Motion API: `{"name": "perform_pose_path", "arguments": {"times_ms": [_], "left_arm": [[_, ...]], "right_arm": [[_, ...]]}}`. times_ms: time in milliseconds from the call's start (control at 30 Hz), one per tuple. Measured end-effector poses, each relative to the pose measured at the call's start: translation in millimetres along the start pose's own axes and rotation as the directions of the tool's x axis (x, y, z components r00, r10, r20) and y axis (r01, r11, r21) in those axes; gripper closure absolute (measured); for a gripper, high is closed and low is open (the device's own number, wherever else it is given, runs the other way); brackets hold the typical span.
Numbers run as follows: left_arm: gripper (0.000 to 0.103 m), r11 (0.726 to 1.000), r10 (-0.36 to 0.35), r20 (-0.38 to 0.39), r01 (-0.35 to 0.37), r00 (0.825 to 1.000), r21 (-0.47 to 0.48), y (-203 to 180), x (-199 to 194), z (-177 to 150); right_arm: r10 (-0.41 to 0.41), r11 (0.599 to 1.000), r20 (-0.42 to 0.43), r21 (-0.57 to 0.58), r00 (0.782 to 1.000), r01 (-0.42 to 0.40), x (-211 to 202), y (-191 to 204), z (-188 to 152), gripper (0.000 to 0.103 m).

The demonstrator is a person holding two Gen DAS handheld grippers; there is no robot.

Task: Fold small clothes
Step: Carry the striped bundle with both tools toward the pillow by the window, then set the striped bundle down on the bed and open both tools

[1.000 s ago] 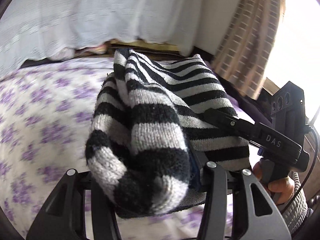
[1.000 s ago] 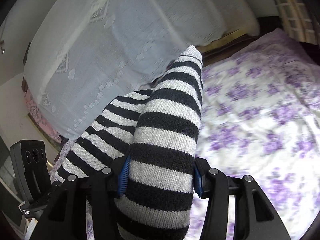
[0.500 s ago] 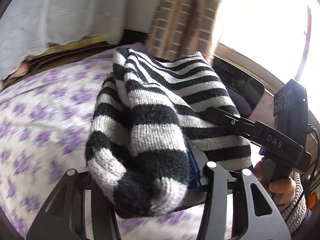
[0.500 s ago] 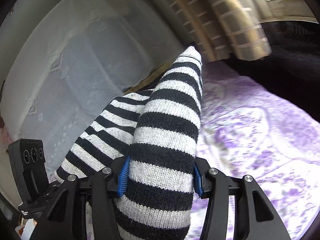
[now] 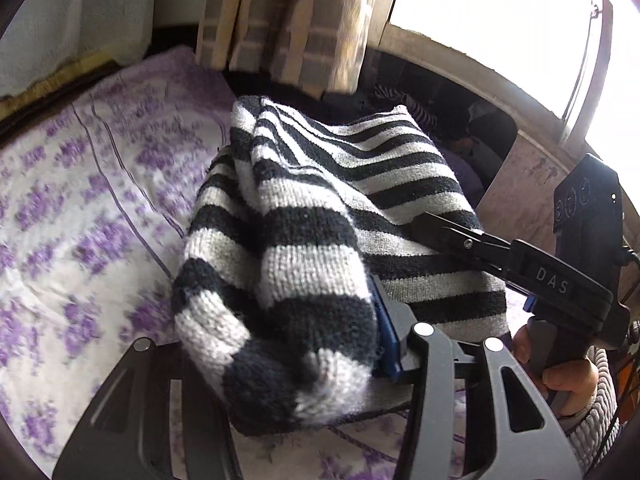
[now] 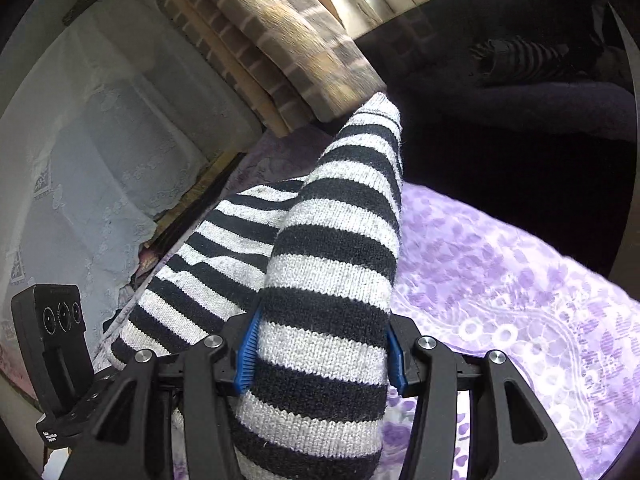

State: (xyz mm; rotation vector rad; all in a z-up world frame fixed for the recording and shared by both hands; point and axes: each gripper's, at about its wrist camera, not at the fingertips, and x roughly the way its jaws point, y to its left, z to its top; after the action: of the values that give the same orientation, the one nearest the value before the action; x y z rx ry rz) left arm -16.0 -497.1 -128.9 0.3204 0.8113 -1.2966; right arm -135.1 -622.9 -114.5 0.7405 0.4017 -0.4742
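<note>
A folded black-and-grey striped knit garment (image 5: pixel 320 220) is held in the air between both grippers, above a bed with a white and purple floral cover (image 5: pixel 60 240). My left gripper (image 5: pixel 288 344) is shut on its near left end, which bulges over the fingers. My right gripper (image 6: pixel 320 352) is shut on the other end (image 6: pixel 332 272), with the blue pads (image 6: pixel 246 352) pressed into the knit. The right gripper also shows in the left wrist view (image 5: pixel 520 268), clamped on the garment's right edge.
A brown checked curtain (image 5: pixel 288 20) hangs by a bright window (image 5: pixel 500 32). Dark clothes with another striped piece (image 6: pixel 520 56) lie at the bed's far side. A white lace cloth (image 6: pixel 100 140) covers furniture on the left. The left gripper's body (image 6: pixel 52 340) shows at the lower left.
Both grippers have swung together to the right with the garment held between them. The background has shifted from the white lace cloth to the curtain, window and dark pile. The grips are unchanged.
</note>
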Motion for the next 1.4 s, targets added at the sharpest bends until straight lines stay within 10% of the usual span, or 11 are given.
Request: {"name": "perform_pose_path", "arguments": {"times_ms": [200, 400, 700, 933, 1400], "left_arm": [[0.026, 0.994, -0.010, 0.006, 0.011, 1.000, -0.105, 25, 22, -17], [0.020, 0.993, 0.027, 0.015, -0.025, 1.000, -0.118, 28, 11, -21], [0.012, 0.977, 0.162, 0.141, -0.139, 0.977, -0.159, 45, -43, -18], [0.004, 0.962, 0.151, 0.003, -0.146, 0.989, -0.231, 71, -8, -26], [0.004, 0.930, 0.360, 0.066, -0.364, 0.931, 0.060, 28, -77, -26]], "right_arm": [[0.017, 0.997, -0.051, 0.080, 0.999, -0.012, 18, -26, -11, 0.047], [0.028, 0.996, -0.051, 0.089, 0.998, -0.023, 17, -28, -13, 0.044], [-0.107, 0.994, 0.154, -0.022, 0.982, 0.112, -54, 2, -26, 0.042], [-0.189, 0.982, 0.014, 0.013, 0.982, 0.189, -30, -18, -34, 0.020], [-0.278, 0.960, 0.048, 0.007, 0.959, 0.278, -62, 1, -51, 0.019]]}}
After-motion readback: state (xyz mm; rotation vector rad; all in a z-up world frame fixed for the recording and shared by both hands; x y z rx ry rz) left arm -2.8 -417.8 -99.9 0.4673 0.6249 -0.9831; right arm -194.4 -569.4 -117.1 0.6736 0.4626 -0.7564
